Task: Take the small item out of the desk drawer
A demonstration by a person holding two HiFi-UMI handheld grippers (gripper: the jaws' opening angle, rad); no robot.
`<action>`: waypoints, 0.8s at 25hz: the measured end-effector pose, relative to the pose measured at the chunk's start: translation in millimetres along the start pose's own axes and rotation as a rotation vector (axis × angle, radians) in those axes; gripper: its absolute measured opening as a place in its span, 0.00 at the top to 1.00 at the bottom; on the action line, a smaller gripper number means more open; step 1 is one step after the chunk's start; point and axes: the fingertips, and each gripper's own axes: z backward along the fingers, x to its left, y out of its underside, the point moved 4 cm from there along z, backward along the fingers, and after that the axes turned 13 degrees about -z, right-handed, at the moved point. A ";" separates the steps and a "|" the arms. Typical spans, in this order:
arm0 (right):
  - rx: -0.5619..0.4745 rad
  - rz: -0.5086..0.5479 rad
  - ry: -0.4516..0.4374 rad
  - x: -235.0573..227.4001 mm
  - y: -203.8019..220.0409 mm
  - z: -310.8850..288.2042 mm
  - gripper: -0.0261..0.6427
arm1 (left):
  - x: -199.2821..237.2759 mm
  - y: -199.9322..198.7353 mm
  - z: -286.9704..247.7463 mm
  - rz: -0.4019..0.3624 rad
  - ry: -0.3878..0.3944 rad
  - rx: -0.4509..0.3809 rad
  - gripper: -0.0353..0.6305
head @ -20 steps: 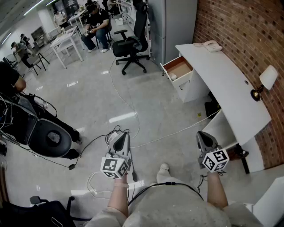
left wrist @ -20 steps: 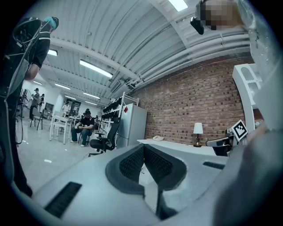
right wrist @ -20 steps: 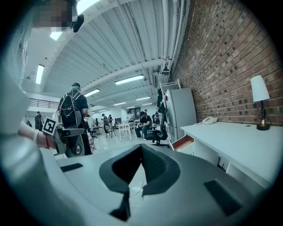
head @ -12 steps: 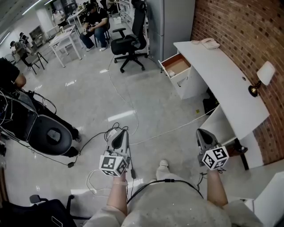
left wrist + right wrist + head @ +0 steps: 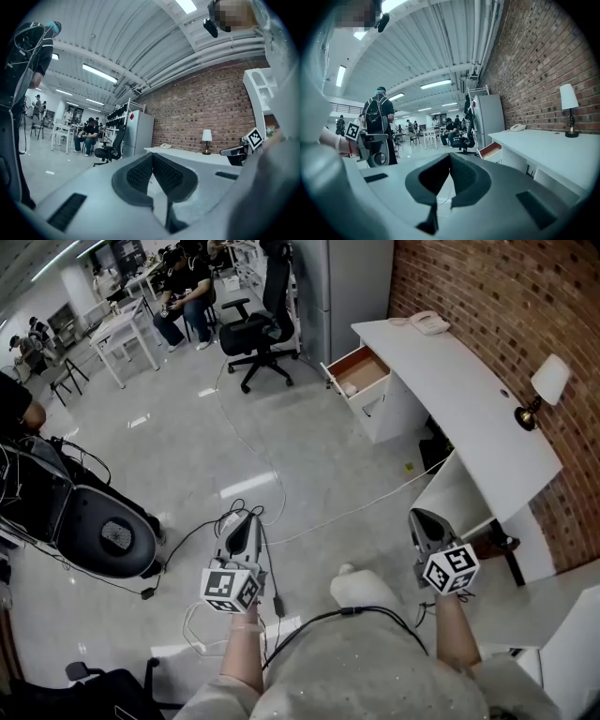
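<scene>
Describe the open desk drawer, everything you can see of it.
The desk drawer stands pulled out of a white pedestal under the far end of the white desk. Its outer walls are white, and the inside looks like orange-brown wood. It sits level, with its top open to view. A small pale item lies on its floor near the front end. Nothing else can be seen inside it.

Shirt: speckled grey shirt (image 5: 375, 676).
Lead: thin black lead (image 5: 314, 622) snaking across it.
Claws: left claw (image 5: 247, 517), right claw (image 5: 418, 516), both grey.
Markings: black-and-white marker cubes (image 5: 230, 587) at each claw's six o'clock.
</scene>
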 end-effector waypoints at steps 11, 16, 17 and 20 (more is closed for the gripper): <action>0.004 -0.043 0.005 -65.3 -25.0 -112.2 0.90 | 59.5 14.3 -86.7 0.003 -0.088 0.060 0.95; 0.064 -0.021 -0.024 -102.9 -48.8 -172.0 0.83 | 66.4 10.1 -160.2 0.023 -0.086 0.036 0.95; 0.067 -0.019 -0.031 -111.5 -55.4 -184.2 0.81 | 66.4 10.3 -176.3 0.025 -0.082 0.039 0.95; 0.080 -0.009 -0.043 -137.5 -71.6 -213.9 0.81 | 63.9 13.4 -216.5 0.035 -0.077 0.052 0.95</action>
